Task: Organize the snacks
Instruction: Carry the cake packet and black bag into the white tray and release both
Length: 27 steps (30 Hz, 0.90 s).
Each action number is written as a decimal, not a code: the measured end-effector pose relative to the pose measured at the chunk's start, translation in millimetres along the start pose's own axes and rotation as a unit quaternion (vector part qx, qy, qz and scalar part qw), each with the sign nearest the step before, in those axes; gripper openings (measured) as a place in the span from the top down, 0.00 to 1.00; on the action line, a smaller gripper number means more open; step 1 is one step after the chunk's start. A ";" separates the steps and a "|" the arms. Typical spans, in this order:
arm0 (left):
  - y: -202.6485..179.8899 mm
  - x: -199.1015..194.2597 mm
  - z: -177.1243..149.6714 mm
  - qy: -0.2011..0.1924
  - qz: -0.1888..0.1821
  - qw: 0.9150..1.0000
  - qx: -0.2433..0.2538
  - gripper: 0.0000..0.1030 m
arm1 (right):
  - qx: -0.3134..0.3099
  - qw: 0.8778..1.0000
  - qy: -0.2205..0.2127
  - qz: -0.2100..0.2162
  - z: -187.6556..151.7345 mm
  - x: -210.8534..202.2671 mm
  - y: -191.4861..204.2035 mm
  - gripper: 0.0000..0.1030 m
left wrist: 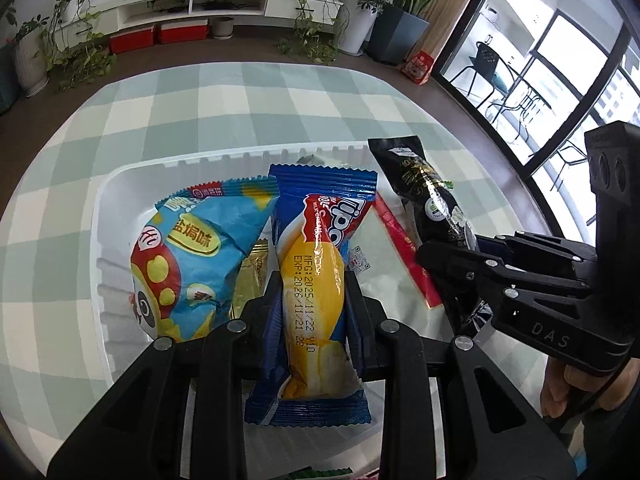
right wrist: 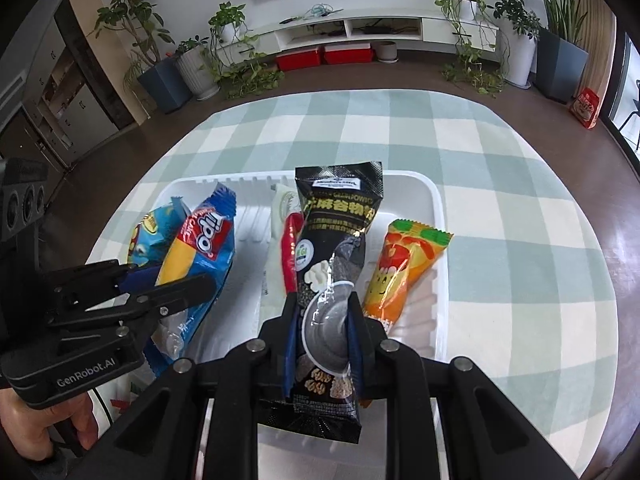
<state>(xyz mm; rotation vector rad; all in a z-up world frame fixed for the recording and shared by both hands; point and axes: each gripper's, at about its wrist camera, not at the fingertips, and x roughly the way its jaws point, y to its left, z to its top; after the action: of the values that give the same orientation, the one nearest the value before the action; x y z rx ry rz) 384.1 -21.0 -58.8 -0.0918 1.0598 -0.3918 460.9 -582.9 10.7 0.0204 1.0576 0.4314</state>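
Checked tablecloth [left wrist: 240,112] under white tray [left wrist: 120,184]; left gripper [left wrist: 312,300] jaws clamp Tipo packet [left wrist: 316,272], right gripper [right wrist: 322,316] black packet [right wrist: 332,248]; gold wrapper [left wrist: 250,280] mostly hidden, perhaps snack.

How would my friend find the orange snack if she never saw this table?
Look at the white tray on the checked tablecloth. Along its right side, beside the black packet held by the right gripper, lies the orange packet. Only it shows a smiling yellow cartoon face.

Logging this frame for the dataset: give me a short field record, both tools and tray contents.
left tool: shut on blue Tipo cake pack
right tool: shut on black cereal pack
both packs: held over white tray
in tray: light-blue snack bag, orange pack, red stick pack
surface: checked tablecloth
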 end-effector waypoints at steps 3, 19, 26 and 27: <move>4.0 7.5 -2.3 0.003 -0.001 1.000 -0.005 0.75 | 0.000 1.000 0.010 -0.001 -0.7 6.1 -2.9 0.77; 0.6 -3.7 -1.8 -0.013 -0.001 1.000 -0.002 0.47 | -0.001 1.000 -0.004 -0.007 -4.0 3.9 -3.5 0.69; -11.1 -45.6 -5.7 -0.061 -0.001 0.998 0.014 0.04 | 0.014 0.999 -0.052 0.001 -2.1 -28.5 -7.3 0.44; -13.0 -55.4 -8.1 -0.071 0.001 0.997 0.017 0.02 | 0.017 0.998 -0.059 0.002 -1.3 -35.0 -7.8 0.39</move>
<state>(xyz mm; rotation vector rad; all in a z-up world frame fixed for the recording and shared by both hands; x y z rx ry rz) 349.9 -12.4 -13.4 -0.0880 0.9130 -0.3954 447.8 -602.6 37.7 0.0775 0.9492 0.4099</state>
